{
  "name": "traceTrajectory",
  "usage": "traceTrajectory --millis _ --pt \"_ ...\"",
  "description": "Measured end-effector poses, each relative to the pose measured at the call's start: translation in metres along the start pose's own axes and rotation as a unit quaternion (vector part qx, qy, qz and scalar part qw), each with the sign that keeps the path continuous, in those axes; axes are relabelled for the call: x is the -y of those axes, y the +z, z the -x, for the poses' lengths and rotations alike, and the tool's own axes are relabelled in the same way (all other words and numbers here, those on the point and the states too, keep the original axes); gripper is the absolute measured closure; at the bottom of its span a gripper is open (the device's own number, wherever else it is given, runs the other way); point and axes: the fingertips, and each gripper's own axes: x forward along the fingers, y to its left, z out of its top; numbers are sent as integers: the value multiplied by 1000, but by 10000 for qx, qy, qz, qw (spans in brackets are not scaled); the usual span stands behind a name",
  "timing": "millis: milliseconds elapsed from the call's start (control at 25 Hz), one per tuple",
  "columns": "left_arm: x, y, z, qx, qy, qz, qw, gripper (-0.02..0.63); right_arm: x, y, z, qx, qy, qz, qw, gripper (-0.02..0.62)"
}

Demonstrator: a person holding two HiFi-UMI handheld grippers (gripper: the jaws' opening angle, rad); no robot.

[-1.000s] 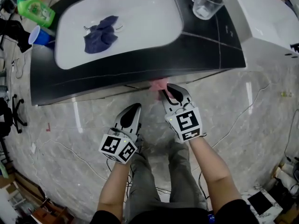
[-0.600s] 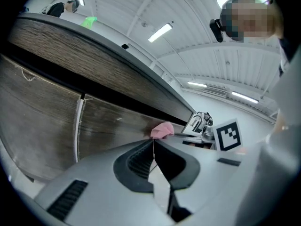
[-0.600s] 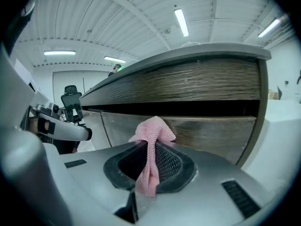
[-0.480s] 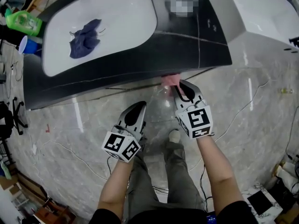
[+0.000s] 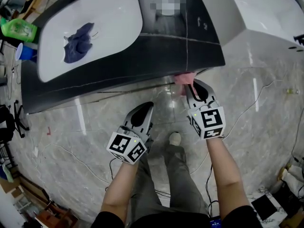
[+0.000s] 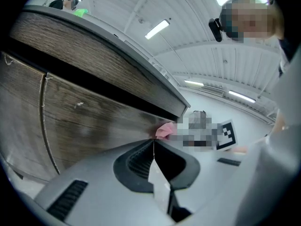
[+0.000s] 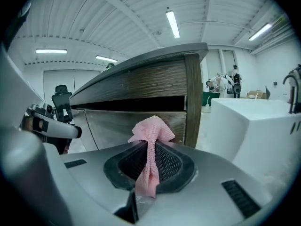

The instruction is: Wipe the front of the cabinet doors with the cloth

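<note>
At the cabinet door (image 7: 117, 122), right gripper (image 7: 149, 145) tight on the pink cloth (image 7: 151, 130); left gripper (image 6: 154, 144) closed, empty.

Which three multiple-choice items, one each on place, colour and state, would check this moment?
1. Where does the dark blue cloth lie? A in the sink; B on the floor; C on a chair.
2. What colour is the cloth in the right gripper? A green; B pink; C white.
3. How are the left gripper jaws? A wide apart; B shut on a cup; C shut on nothing.
Answers: A, it sits in the white basin; B, pink mesh shows between the jaws; C, the tips meet with nothing between.
</note>
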Motion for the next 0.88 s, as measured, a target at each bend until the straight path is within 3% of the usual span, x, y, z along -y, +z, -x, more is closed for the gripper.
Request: traceTrajectory --millis 160,320,880 --pt "3 -3 -3 46 18 33 10000 597 10 -6 5 -15 -62 -77 10000 541" --pt "-4 -8 5 97 120 109 9998 597 -7 -13 10 -52 72 -88 9999 541" --pt "-67 -9 75 182 471 228 9985 597 -141 -32 -16 -333 903 51 9953 540"
